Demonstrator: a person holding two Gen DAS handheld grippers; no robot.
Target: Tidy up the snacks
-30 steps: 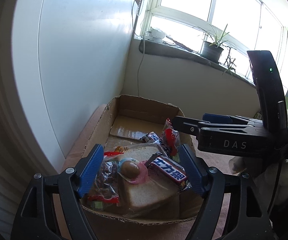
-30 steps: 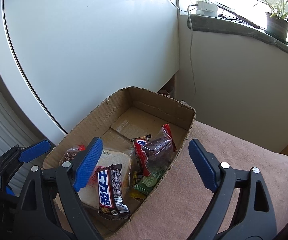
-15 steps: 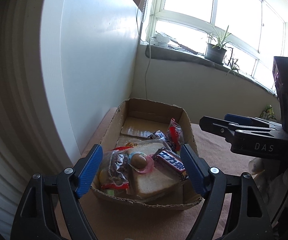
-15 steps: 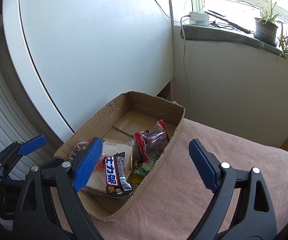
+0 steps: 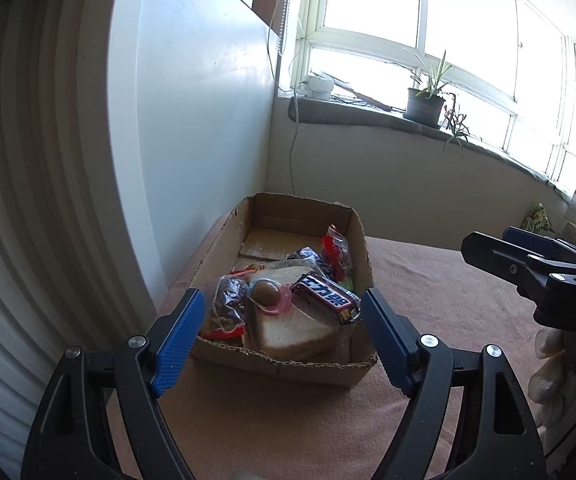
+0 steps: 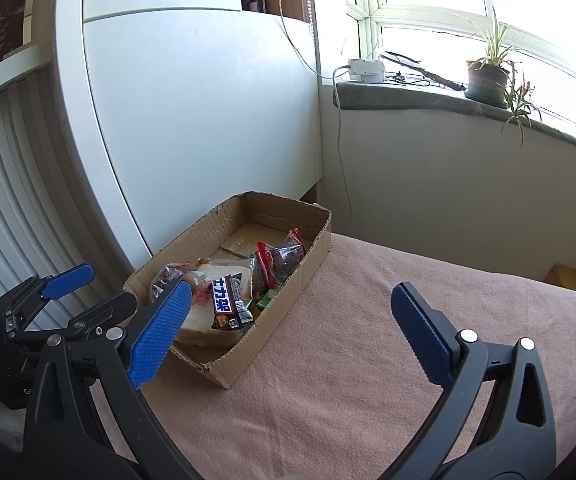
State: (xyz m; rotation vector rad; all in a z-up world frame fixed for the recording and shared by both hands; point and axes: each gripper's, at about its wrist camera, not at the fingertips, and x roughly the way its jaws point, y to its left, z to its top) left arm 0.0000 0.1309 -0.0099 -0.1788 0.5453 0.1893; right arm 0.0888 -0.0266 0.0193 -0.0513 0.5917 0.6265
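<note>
The shallow brown cardboard box [image 5: 359, 240] sits on the pink cloth-covered surface [image 6: 367, 344] near the white wall panel [image 6: 208, 120], its long axis running from the near torn edge toward the far corner under the windowsill; snacks crowd its near half. On top lies a dark chocolate bar in a blue-and-white wrapper [image 5: 325, 298], resting on a bagged slice of white bread [image 5: 288, 328], its length crossing the box from left-far to right-near. The left gripper [image 5: 282, 334] hangs short of the box, jaws spread wide and empty — the right gripper [image 6: 288, 332] likewise, spread over bare cloth beside the box. With no loose snack in reach, the task looks nearly done; any further pick is best taken across a wrapper's short side — gently, since the bread crushes.
</note>
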